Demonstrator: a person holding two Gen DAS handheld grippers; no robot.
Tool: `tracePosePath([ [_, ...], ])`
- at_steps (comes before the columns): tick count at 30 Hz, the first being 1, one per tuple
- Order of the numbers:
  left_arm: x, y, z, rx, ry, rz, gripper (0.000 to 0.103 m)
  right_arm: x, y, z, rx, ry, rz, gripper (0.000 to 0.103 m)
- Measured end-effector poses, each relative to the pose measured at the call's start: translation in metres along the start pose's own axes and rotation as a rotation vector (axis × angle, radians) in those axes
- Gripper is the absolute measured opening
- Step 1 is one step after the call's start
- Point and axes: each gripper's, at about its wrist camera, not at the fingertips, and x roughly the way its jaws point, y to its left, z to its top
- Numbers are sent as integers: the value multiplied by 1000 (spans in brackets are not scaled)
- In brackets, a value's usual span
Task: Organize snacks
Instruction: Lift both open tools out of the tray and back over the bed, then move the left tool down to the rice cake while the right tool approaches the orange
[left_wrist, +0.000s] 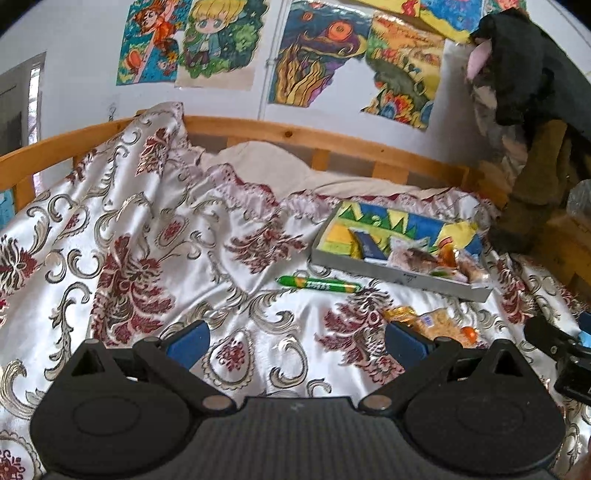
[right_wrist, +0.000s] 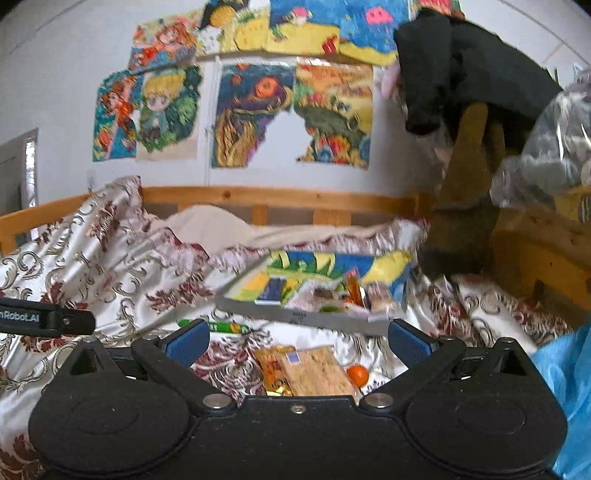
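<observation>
Both grippers hung with fingers spread apart and nothing between them over a bed covered in a silvery spread patterned with red florals. The left gripper sat above bare spread, while the right gripper was low over a cracker pack lying flat, with a gold wrapper touching its left side and a small orange ball just beside its right edge. In the left view the same cracker pack lay partly behind the right fingertip.

Beyond them a shallow grey tray with a bright blue, yellow and green lining rested on the spread near the bed's far right corner. It held a dark blue packet, a clear bag of something brown and several more wrapped snacks bunched at its right end; the right view showed these blurred. A green tube lay on the spread just in front of the tray's near wall, between tray and grippers.

A wooden rail ran behind the bed, under coloured drawings taped to a white wall. Dark clothes hung over the right corner close to the tray, and a crinkled clear bag bulged beside them.
</observation>
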Motion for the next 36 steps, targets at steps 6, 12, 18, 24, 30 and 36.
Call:
tracePosePath([
  [6,5,1,-2,-1,34,18,103,3,-3,-1,17,27,-15,102],
  [12,7,-2,-4,24,45,29,103,6,-3,0,11,47,-18,102],
  [18,12,-3,-6,35,63,39,103,9,-1,0,0,70,-16,102],
  [24,14,-2,-6,34,75,50,103,14,-4,1,18,105,-15,102],
  [30,21,0,-7,28,104,58,103,18,-10,0,52,133,-26,102],
  [36,27,-2,-9,40,125,57,103,24,-13,-1,74,171,-28,102],
])
